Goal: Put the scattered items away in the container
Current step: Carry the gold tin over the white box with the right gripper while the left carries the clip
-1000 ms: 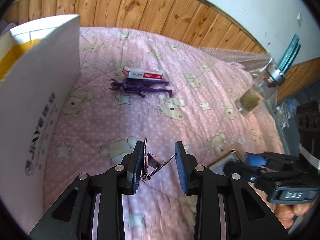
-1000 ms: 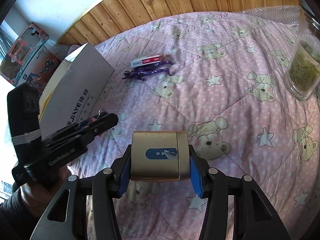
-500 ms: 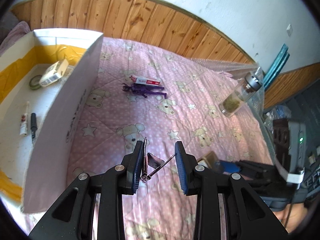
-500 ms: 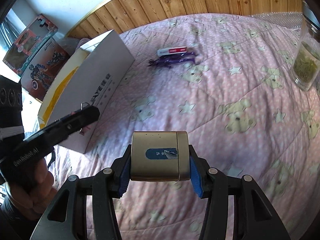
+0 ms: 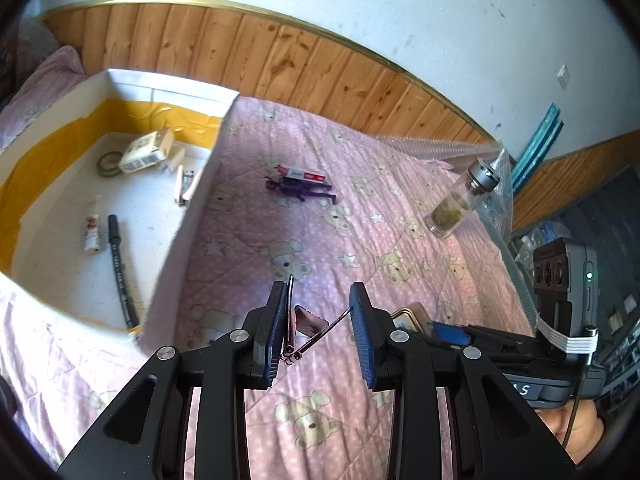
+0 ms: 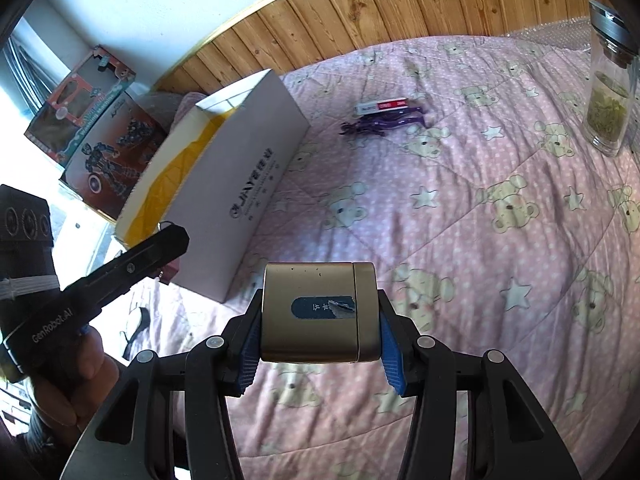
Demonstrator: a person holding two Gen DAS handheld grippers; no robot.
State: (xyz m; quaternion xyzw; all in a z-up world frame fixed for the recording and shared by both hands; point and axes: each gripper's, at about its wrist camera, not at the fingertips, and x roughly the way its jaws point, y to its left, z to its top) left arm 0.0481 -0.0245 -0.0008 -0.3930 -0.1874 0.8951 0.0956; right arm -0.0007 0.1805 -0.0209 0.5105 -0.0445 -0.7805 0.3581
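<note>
Roughly: pink quilt (image 5: pixel 400 240) underneath, white box (image 5: pixel 64 240) at 9–10 o'clock of left gripper (image 5: pixel 320 320), inside visible. Right gripper (image 6: pixel 318 344) clamps gold tin (image 6: pixel 318 312) between both pads, box (image 6: pixel 240 184) at its 11 o'clock. Left gripper holds binder clip (image 5: pixel 308 322), wire arms pressed apart against both pads. Purple figure (image 5: pixel 300 190) and red-white packet (image 5: pixel 302 172) at 12 o'clock.
</note>
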